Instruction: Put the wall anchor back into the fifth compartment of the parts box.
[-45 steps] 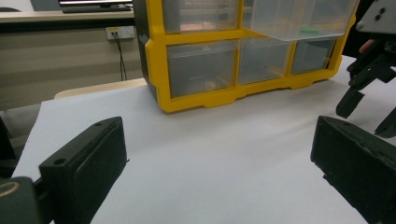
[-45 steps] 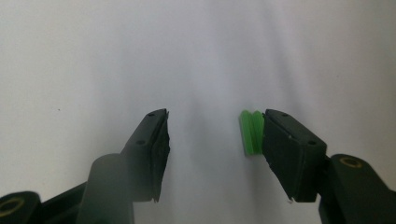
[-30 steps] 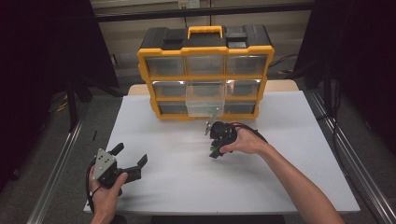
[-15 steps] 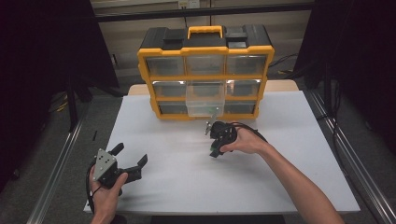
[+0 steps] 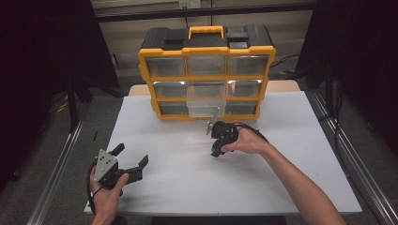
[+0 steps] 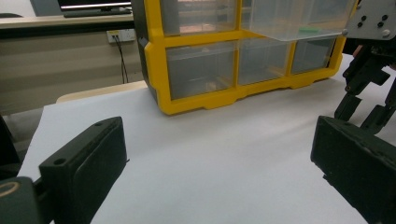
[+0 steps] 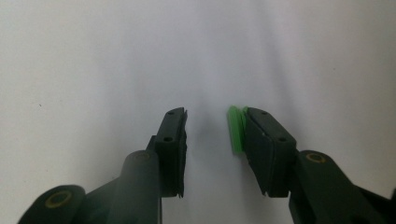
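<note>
The right gripper points down at the white table, jaws parted. A green piece clings to its 3 o'clock jaw. The left gripper, at 8 o'clock from it, is spread and empty.

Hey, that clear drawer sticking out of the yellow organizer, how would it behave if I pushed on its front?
The clear drawer is already pulled partway out of the yellow organizer, so it would probably slide back in easily. It looks thin and almost empty, apart from something small and green, so likely light. The organizer looks wide-based, so unlikely to tip.
</note>
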Demonstrator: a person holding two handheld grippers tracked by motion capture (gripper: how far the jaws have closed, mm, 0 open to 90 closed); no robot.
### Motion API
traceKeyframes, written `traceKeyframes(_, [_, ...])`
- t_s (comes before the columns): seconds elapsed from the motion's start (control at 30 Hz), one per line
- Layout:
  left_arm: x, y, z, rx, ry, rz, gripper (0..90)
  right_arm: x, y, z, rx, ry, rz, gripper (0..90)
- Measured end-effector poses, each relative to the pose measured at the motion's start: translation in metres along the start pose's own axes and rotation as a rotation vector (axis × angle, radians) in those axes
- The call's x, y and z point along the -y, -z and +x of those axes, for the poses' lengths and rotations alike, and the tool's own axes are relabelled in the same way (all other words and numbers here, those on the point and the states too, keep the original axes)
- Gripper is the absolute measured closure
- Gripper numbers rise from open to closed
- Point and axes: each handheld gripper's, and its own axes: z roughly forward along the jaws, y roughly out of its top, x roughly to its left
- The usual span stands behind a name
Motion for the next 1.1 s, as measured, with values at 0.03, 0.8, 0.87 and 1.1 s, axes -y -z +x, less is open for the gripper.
traceKeyframes(0.03, [0.0000,0.0000,0.0000,0.001,0.000,0.000,3.6,0.0000,0.0003,0.0009,0.006,-0.007,-0.001,60.7])
traceKeyframes(0.8, [-0.0005,0.0009,0.0000,-0.006,-0.001,0.007,3.6,-0.0008,0.0007,-0.0036,-0.029,-0.033,0.013,74.6])
traceKeyframes(0.87, [-0.0006,0.0008,0.0008,0.011,0.002,0.009,3.6,-0.0018,-0.0005,-0.0033,-0.011,-0.044,0.016,75.2])
traceKeyframes(1.1, [-0.0002,0.0007,0.0007,0.007,0.005,-0.005,3.6,-0.0050,-0.0049,-0.0030,-0.021,-0.016,0.041,81.7])
